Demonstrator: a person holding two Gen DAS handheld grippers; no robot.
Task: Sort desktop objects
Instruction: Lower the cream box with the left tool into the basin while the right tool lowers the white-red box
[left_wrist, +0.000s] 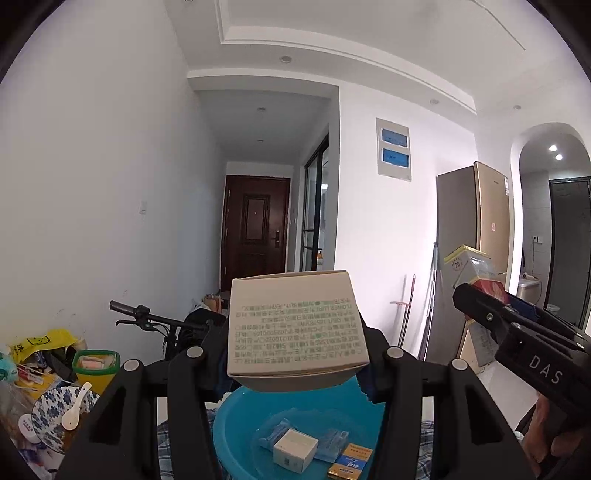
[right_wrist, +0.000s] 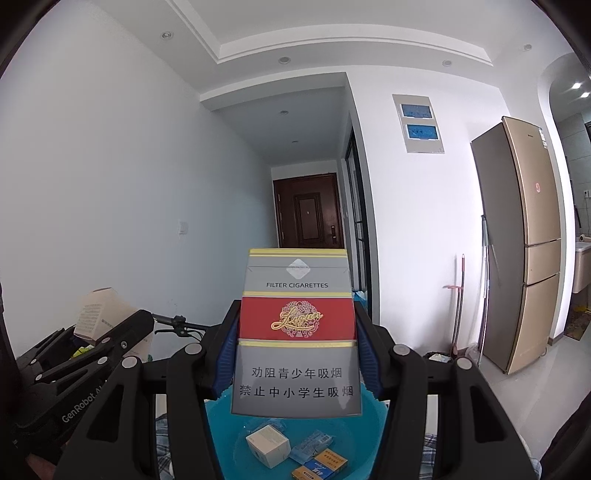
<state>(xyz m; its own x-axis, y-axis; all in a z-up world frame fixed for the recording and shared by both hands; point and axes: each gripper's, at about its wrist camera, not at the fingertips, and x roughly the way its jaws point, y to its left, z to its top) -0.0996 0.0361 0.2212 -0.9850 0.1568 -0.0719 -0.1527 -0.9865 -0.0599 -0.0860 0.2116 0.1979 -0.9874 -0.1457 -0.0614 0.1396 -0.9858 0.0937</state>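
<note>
My left gripper (left_wrist: 295, 354) is shut on a beige carton (left_wrist: 295, 328) printed with green text, held above a blue basin (left_wrist: 240, 417). My right gripper (right_wrist: 295, 354) is shut on a red, grey and gold cigarette pack (right_wrist: 297, 332), also above the basin (right_wrist: 221, 421). The basin holds a small white box (left_wrist: 295, 448), clear blue plastic packets (left_wrist: 332, 441) and a yellow and blue pack (left_wrist: 351, 463). The right gripper shows at the right of the left wrist view (left_wrist: 476, 291); the left one shows at the left of the right wrist view (right_wrist: 110, 332).
At the left lie a blue-patterned bowl with a white spoon (left_wrist: 55, 413), a green tub (left_wrist: 96, 369) and a yellow bag (left_wrist: 40, 343). A bicycle handlebar (left_wrist: 147, 317) stands behind the basin. A plaid cloth (right_wrist: 164, 439) lies under the basin. A fridge (right_wrist: 517, 240) stands at the right.
</note>
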